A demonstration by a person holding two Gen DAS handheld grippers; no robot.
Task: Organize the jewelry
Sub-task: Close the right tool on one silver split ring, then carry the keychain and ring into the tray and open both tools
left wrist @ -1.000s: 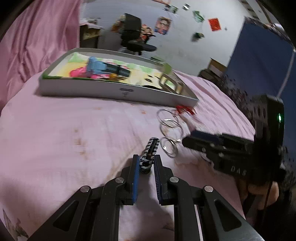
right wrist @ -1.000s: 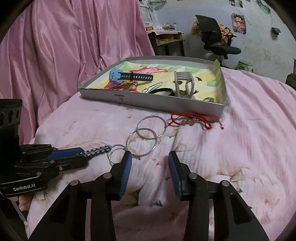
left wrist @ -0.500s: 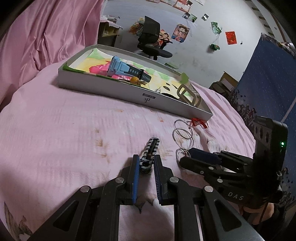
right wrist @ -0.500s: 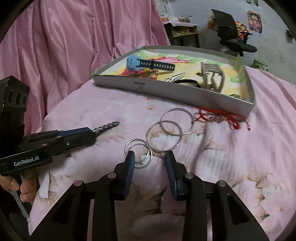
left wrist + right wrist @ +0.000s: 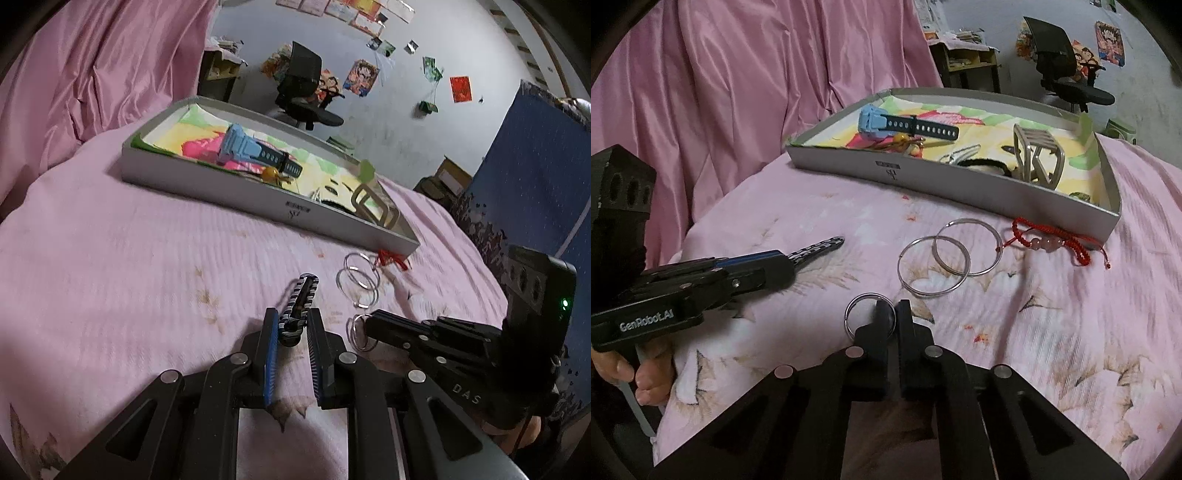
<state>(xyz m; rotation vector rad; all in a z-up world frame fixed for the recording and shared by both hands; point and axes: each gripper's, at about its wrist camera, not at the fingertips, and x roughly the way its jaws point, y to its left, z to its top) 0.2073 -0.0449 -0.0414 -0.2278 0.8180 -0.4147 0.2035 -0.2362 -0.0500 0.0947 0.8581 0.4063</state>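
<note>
My left gripper (image 5: pixel 291 325) is shut on a black-and-white braided bracelet (image 5: pixel 300 302), held just above the pink bedspread; the bracelet also shows in the right wrist view (image 5: pixel 816 248). My right gripper (image 5: pixel 893 310) is shut on the edge of a small silver ring (image 5: pixel 864 314), which lies on the bedspread; it also shows in the left wrist view (image 5: pixel 360 332). Two larger silver hoops (image 5: pixel 945 258) overlap just beyond it. A red cord bracelet (image 5: pixel 1056 245) lies by the grey tray (image 5: pixel 960 184).
The tray holds a blue watch (image 5: pixel 905 123), a beige hair claw (image 5: pixel 1038 155), a black hair tie and small charms. Pink curtains (image 5: pixel 738 92) hang to the left. A desk chair (image 5: pixel 1060 62) stands behind the bed.
My right gripper came down to the small silver ring and shut on its edge. My left gripper kept its hold on the braided bracelet and drew away from the rings.
</note>
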